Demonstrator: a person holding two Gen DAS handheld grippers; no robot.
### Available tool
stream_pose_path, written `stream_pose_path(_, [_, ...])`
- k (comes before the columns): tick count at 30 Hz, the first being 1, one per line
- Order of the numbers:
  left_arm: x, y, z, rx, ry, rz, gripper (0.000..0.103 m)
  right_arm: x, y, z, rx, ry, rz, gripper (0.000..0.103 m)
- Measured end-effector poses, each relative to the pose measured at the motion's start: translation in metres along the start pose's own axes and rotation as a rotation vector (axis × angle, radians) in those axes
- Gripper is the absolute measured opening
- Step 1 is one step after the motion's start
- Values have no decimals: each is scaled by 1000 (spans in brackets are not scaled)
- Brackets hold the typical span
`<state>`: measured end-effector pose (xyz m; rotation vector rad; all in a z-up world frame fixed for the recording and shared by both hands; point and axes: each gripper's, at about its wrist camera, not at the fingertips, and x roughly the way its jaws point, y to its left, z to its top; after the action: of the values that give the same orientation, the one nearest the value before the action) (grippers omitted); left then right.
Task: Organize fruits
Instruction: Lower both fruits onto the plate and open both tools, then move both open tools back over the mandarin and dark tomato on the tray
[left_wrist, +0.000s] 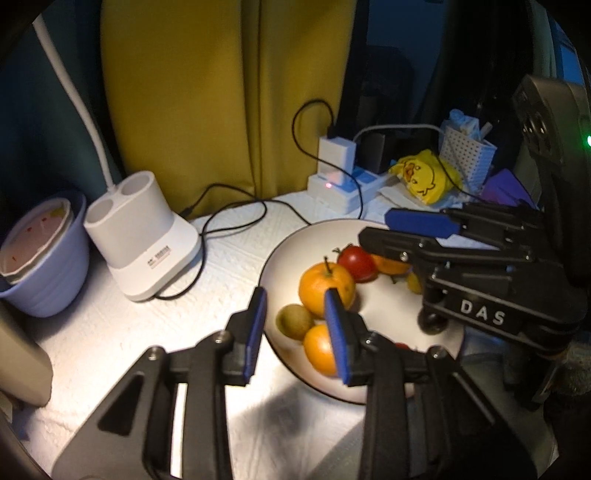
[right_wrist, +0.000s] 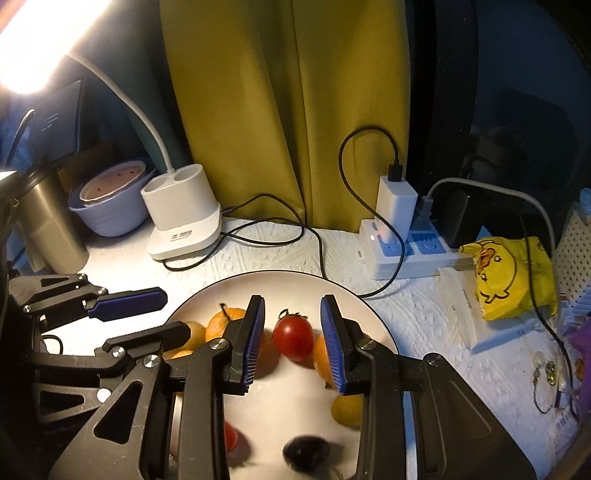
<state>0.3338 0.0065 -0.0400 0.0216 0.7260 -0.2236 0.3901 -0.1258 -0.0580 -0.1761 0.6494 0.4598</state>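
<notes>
White capital letters "DAS" stand on the black plastic body of the right gripper (left_wrist: 410, 236), on its lower bar as the left wrist view shows it. The white plastic lamp base with two round cup holes (left_wrist: 142, 236) carries a small dark printed label on its front step, seen in both views, but the characters are too small to read. The yellow plastic packet printed with a cartoon duck face (right_wrist: 509, 277) shows a picture only, no legible words. A flat white paper slip beside that packet (right_wrist: 467, 306) bears a short line of dark print, unreadable. At the right view's lower right edge a white tag with a barcode (right_wrist: 563, 422) shows bars but no legible digits.
</notes>
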Motion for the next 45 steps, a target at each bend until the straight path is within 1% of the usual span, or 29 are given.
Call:
stream_pose_path(7, [-26,-5,-8,-17,-26,0,41,-29,3,-10,9,-13,10,33])
stream_pose_path(21, [-70,-21,-30,-29,-49,5,41,-75,21,-44,13,-8,36,33])
stream_pose_path(29, [-91,-26,-48,-47,-52,10,41,-98,31,-64,17,0,54,33])
stream_pose_path(35, [-102,-27,-62,-58,-53,13,41,-108,41,-76,15,13,66,33])
stream_pose_path(45, [-112,-27,-83,-83,-36,26,41,-114,65,-96,-4,51,113,33])
